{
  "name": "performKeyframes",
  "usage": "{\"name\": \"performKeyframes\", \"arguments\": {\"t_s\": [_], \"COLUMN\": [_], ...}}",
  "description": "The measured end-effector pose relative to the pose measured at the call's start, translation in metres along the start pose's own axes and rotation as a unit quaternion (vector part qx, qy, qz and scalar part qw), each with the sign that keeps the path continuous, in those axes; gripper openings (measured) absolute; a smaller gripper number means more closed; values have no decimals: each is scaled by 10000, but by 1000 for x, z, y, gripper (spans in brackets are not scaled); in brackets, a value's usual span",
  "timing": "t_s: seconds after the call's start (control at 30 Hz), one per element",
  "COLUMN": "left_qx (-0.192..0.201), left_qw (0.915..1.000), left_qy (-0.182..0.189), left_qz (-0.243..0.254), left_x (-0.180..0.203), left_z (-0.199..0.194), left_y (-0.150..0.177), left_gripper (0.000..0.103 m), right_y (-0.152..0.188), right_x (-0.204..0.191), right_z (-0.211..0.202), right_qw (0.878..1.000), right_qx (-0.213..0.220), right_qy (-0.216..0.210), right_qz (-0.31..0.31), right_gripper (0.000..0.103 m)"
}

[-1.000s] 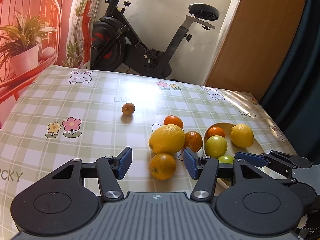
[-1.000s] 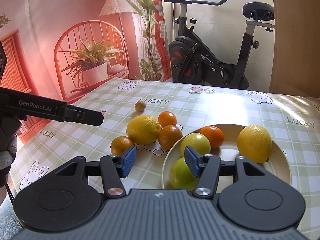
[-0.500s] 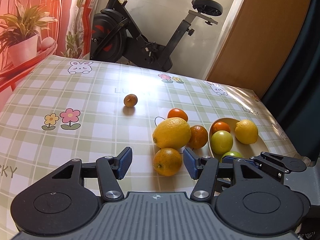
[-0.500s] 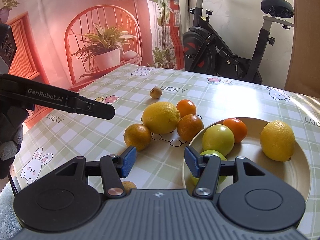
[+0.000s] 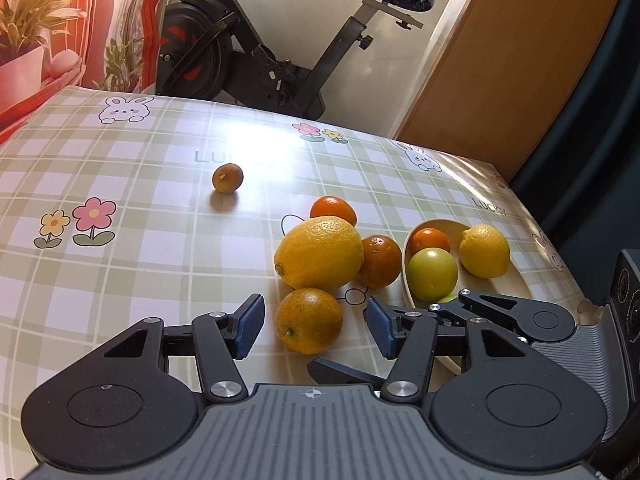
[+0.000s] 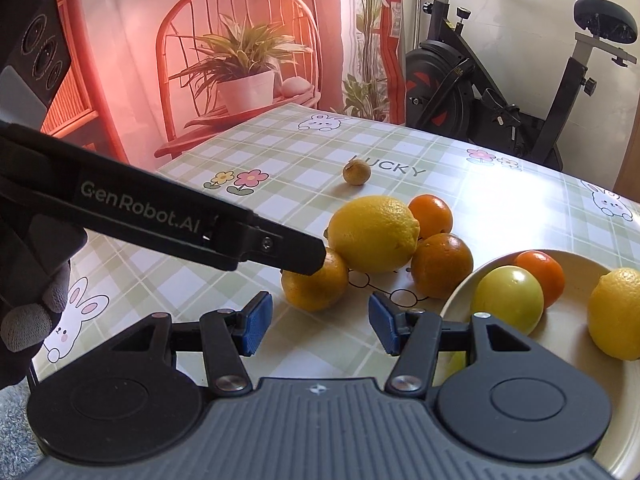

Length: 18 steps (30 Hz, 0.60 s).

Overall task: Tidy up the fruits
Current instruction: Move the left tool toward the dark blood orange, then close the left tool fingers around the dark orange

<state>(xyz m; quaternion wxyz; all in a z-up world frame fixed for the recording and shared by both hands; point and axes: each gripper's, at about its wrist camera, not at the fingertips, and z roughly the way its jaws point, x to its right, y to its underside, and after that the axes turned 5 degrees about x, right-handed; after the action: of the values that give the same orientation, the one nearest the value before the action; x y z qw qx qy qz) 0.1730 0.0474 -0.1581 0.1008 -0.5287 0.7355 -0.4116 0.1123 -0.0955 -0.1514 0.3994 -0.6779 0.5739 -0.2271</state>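
Fruits (image 5: 319,253), round and dimpled, cluster beside smooth cream plate (image 6: 568,344).

Left gripper (image 5: 314,326) and right gripper (image 6: 319,324) hover, jaws apart.

Exercise bike (image 5: 280,52) behind checked table (image 5: 120,184); sunlit wall.

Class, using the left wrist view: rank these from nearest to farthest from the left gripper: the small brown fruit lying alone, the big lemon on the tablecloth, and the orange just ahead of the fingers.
1. Orange: nearest, lined up with the gap of the open left gripper.
2. Big lemon: just behind that orange.
3. Small brown fruit: farthest, alone toward the left.
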Motion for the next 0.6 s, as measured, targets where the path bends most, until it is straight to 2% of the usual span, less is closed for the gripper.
{"name": "performKeyframes", "arguments": {"t_s": [0.33, 0.6], "left_qx": [-24, -81], "left_qw": [9997, 9998], "left_qy": [102, 67], "left_qz": [-201, -149], "left_x": [-7, -8], "left_z": [12, 16], "left_y": [3, 7], "left_gripper": [59, 57], "right_y": [-3, -5], "right_x": [-3, -2], "right_z": [20, 29], "right_qw": [9998, 9997], "right_qx": [-160, -241], "right_qy": [-68, -66], "right_qz": [-127, -65], "right_gripper": [55, 53]}}
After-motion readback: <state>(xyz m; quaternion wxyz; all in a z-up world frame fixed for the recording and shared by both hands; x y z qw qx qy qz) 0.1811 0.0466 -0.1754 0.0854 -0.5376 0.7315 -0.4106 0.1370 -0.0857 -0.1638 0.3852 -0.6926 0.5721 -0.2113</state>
